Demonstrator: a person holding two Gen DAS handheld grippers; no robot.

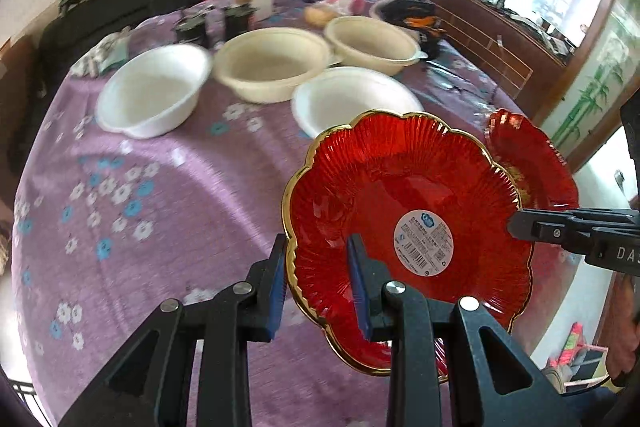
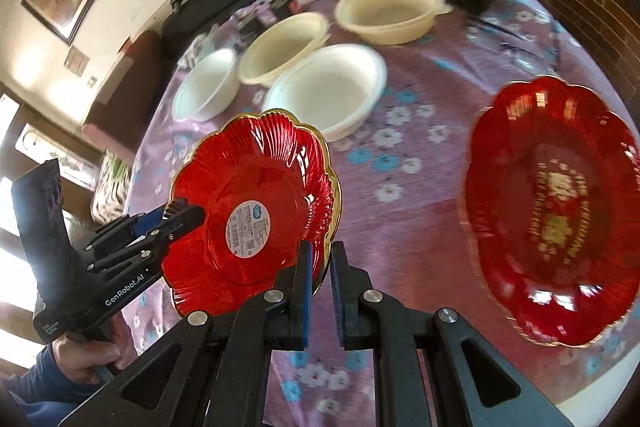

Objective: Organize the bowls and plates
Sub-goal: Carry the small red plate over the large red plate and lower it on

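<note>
Red gold-rimmed plate (image 1: 404, 203) held tilted above the purple tabletop (image 1: 160, 187), both grippers on it.
Left gripper (image 1: 320, 291) and right gripper (image 2: 320, 287) jaws each pinch its rim, opposite sides; second red plate (image 2: 556, 207) lies flat nearby, four bowls behind.

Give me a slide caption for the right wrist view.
Both grippers hold a red scalloped plate upright by opposite rim edges above the purple tablecloth, four bowls behind.

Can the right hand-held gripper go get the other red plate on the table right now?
Probably not yet. The right hand-held gripper is closed on the lifted red plate, so it's busy, though nothing blocks the path to the other red plate.
</note>
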